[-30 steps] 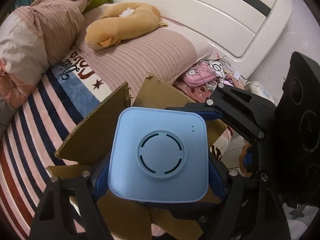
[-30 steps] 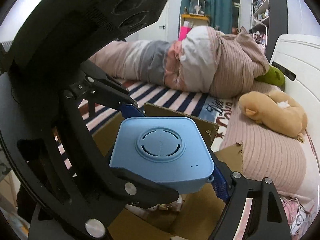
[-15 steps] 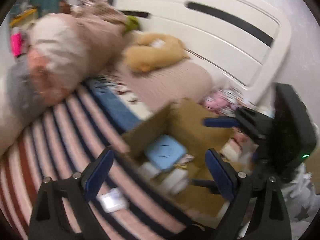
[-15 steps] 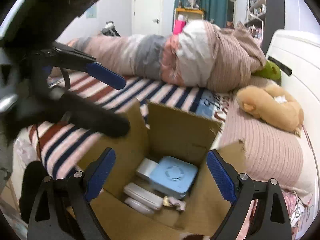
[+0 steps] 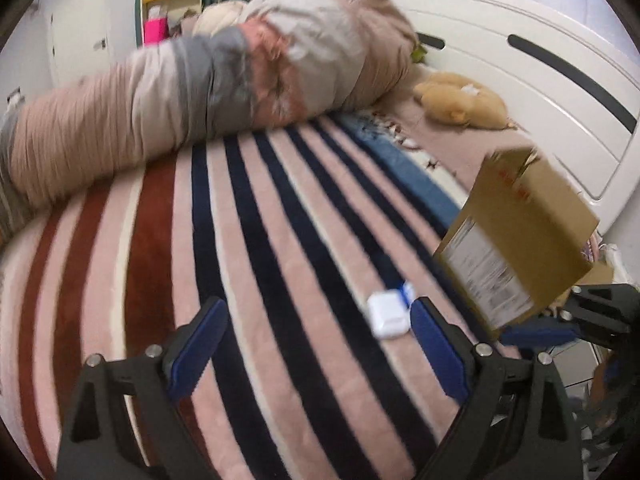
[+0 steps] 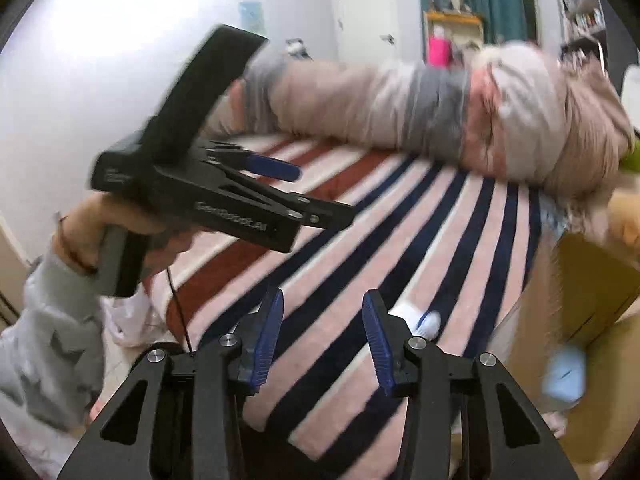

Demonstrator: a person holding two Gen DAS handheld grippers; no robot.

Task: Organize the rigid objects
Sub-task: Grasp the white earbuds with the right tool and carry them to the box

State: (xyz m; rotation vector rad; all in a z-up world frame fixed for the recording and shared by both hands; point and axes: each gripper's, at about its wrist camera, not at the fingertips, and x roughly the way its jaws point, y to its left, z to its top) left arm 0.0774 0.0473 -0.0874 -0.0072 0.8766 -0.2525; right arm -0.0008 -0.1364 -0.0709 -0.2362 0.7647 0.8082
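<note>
A small white case [image 5: 387, 317] with a bit of blue beside it lies on the striped bedspread [image 5: 256, 264], just ahead of my left gripper's right finger. My left gripper [image 5: 316, 344] is open and empty above the spread. The brown cardboard box [image 5: 516, 236] stands at the bed's right edge. In the right wrist view my right gripper [image 6: 322, 336] is open and empty; the white case [image 6: 416, 318] lies just past its right finger. The box [image 6: 592, 320] is at the right, with the light blue device [image 6: 564, 374] inside it. The left gripper's body [image 6: 224, 196] is held at the upper left.
A rolled duvet [image 5: 192, 92] lies across the far side of the bed. A tan plush toy [image 5: 460, 100] rests on the pillow by the white headboard [image 5: 520, 60]. The bed edge and floor [image 6: 132, 328] show at lower left in the right wrist view.
Both grippers let go of the light blue device, which now lies in the box. Both then drew back and swung left over the striped spread. The right gripper's jaws narrowed.
</note>
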